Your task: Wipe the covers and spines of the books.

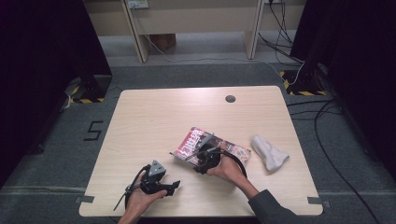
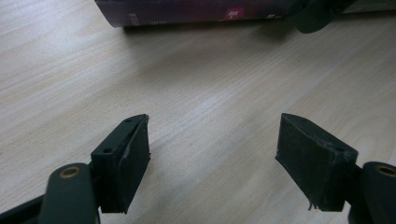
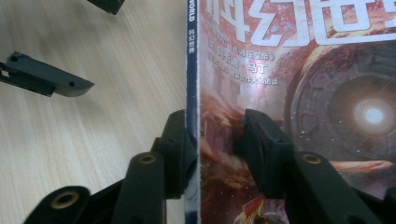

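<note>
A magazine (image 1: 194,138) with a reddish cover lies flat right of the table's middle. Its dark spine (image 3: 192,70) runs straight up the right gripper view. My right gripper (image 3: 212,140) straddles that spine edge: one jaw is half hidden beside and under the spine, the other rests on the cover, and a strip of cover shows between them. In the high view the right gripper (image 1: 201,159) sits at the magazine's near left edge. My left gripper (image 1: 173,185) rests low near the front edge, wide open over bare wood (image 2: 212,144), pointing at the magazine (image 2: 187,11).
A crumpled white cloth (image 1: 270,152) lies to the right of the magazine. A round cable hole (image 1: 230,98) sits near the table's (image 1: 154,116) far edge. Cables trail over the floor beyond and to the right.
</note>
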Tool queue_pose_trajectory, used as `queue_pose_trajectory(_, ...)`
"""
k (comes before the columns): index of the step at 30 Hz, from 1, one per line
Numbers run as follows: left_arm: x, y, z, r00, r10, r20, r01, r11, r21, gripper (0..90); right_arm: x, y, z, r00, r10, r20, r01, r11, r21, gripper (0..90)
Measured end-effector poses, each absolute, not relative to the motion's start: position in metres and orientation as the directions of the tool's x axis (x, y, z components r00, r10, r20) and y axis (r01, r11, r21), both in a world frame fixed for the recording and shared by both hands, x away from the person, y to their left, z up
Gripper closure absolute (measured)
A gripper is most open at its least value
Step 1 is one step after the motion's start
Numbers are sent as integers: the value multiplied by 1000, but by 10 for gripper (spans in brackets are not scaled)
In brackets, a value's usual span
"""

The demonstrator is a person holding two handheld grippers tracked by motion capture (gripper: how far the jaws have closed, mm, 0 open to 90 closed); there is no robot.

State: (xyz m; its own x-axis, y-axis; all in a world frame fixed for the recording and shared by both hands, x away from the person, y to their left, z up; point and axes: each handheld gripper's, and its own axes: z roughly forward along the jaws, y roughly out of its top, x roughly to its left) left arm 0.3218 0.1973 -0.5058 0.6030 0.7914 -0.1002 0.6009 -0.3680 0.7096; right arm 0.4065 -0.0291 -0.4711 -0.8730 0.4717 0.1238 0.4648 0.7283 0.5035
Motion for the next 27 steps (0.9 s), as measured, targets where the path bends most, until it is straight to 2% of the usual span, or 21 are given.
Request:
queue_pose_trajectory(9,322,195,-506,607,789,-97,598,-372,710,251,400,-36,-478,-861,472,189,492,678,547,494)
queue_pose_trajectory(14,321,193,-506,614,784,-90,590,-380,712,251,407,-54,-466,-837,522,165,503,613,609,477)
queue_pose_trajectory(16,321,193,-506,616,783,-89,590,-382,711,252,411,-63,-463,-829,546,124,490,601,632,462)
queue_pose_trajectory(23,319,189,-507,627,775,-81,581,-396,711,253,427,-95,-463,-760,647,61,528,559,640,426)
queue_pose_trajectory(27,320,187,-508,628,774,-83,581,-395,712,254,435,-110,-465,-723,688,59,557,529,640,412)
